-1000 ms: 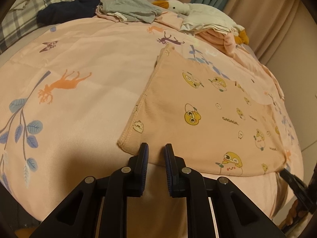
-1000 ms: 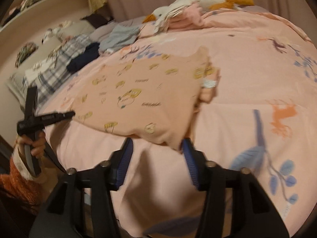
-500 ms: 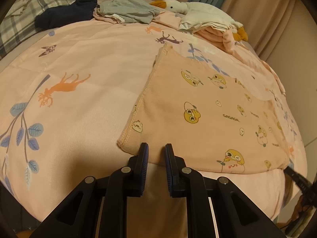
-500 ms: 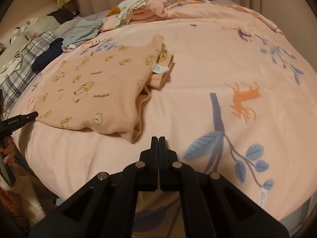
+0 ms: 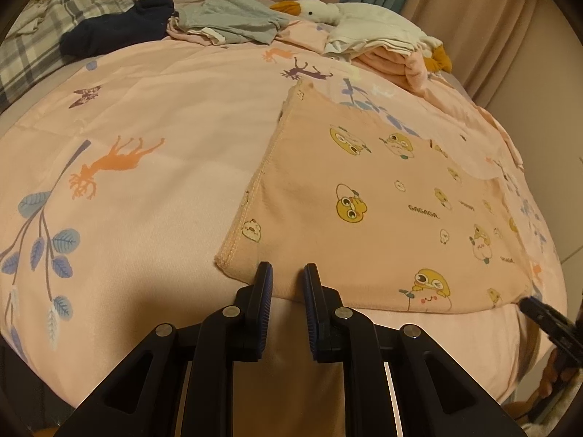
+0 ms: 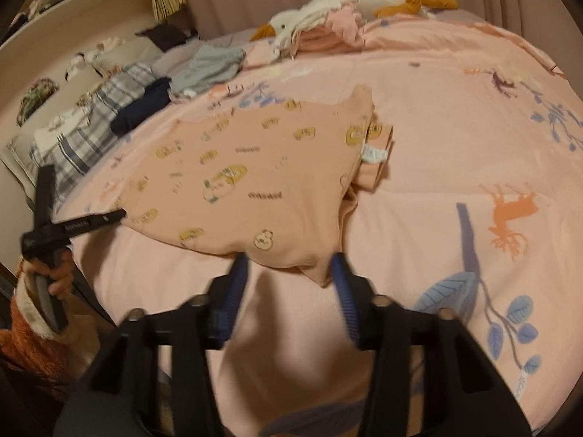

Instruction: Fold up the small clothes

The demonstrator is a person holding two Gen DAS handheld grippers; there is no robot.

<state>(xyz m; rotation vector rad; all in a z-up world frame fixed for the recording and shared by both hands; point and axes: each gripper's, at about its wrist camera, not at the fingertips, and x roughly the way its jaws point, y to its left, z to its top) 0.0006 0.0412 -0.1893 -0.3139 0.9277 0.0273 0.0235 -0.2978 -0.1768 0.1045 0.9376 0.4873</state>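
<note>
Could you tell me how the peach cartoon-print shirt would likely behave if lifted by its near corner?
The peach shirt lies flat and creased on the bedspread, so it is probably floppy and would drape. It looks thin, so likely light. Its folded layers may slide apart when raised.

Dim warm light, fisheye-bent edges, right view blurred.
</note>
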